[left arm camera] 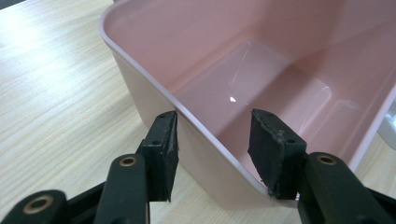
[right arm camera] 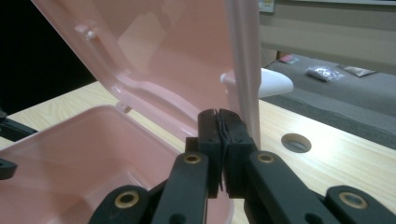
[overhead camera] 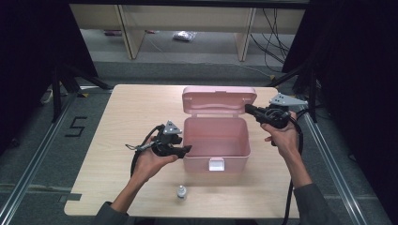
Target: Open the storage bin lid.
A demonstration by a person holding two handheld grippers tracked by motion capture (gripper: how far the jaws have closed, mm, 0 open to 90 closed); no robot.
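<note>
**A:** So where's everything sitting? I see a pink plastic storage box roughly in the middle of the light wooden desk, with its hinged pink lid swung up and standing open at the back.

**B:** Yep, and the box looks empty inside, just bare pink floor in the left gripper view. The white latch tab is on the front wall, facing the person.

**A:** What's the left hand-held gripper doing?

**B:** It's at the box's left side, jaws spread apart. In its own view the box rim runs between them: one pad on the outside of the wall, the other over the inside. Not squeezing it, there's a clear gap on both sides.

**A:** And the right hand-held gripper?

**B:** Up at the lid's right end. In the right gripper view the jaws are pressed together with nothing between the pads, and the tip sits just beside the lid's edge. Can't tell for sure if it's actually touching.

**A:** Anything else on the desk?

**B:** A small clear bottle with a white cap, standing upright near the front edge, well apart from the box and both grippers.
</note>
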